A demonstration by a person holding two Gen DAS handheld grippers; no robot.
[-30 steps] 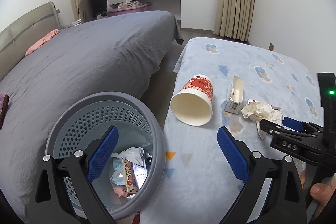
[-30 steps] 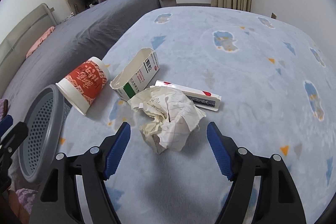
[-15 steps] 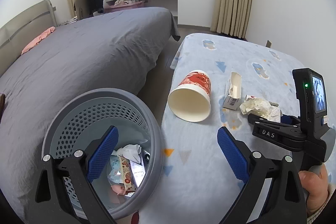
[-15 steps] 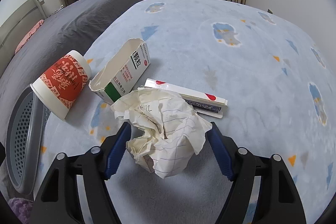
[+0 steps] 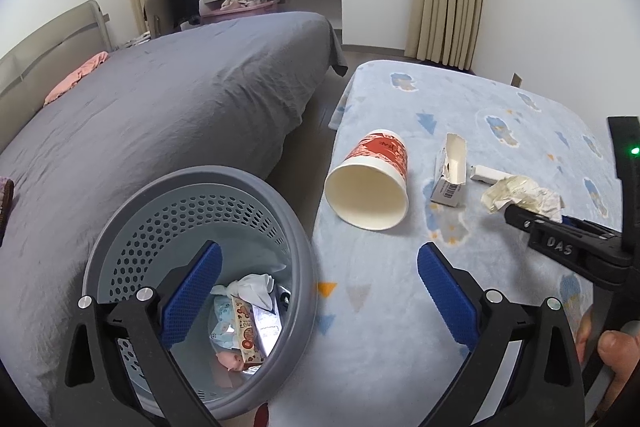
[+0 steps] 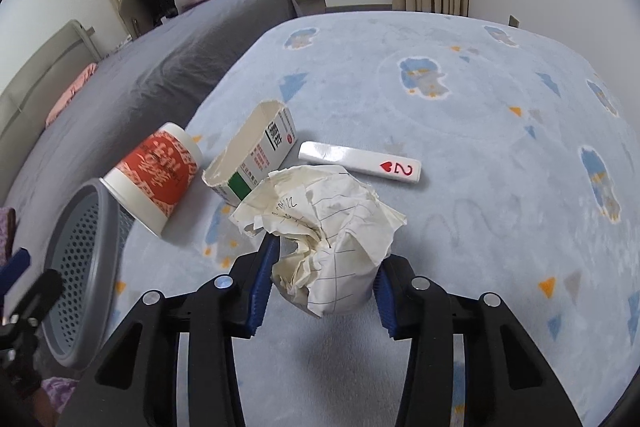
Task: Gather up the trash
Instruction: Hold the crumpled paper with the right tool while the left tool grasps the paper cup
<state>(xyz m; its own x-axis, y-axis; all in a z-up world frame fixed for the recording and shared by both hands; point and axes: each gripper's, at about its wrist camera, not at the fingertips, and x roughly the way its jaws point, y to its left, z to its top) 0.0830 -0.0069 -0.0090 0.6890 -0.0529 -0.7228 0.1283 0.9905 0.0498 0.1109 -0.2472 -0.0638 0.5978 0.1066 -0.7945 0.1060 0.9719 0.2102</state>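
A ball of crumpled lined paper [image 6: 332, 227] sits between the blue pads of my right gripper [image 6: 324, 261]. The jaws are closing and both pads press its sides. In the left wrist view the same paper [image 5: 520, 193] shows at the tip of the right gripper [image 5: 520, 217]. Beyond it lie a red and white paper cup [image 6: 156, 175] on its side, a torn medicine box [image 6: 256, 155] and a flat white card box [image 6: 360, 163]. My left gripper [image 5: 318, 267] hangs open and holds nothing, over the grey perforated basket [image 5: 200, 175], which holds several wrappers [image 5: 248, 311].
The trash lies on a light blue patterned blanket [image 5: 400, 327]. A grey bed [image 5: 160, 115] runs along the left, with a narrow floor gap between them. The basket [image 6: 80, 267] stands at the blanket's left edge. A person's fingers [image 5: 616, 347] hold the right gripper's handle.
My right gripper slid forward around the crumpled paper and its jaws narrowed onto it. The left gripper, cup, boxes and basket kept their places.
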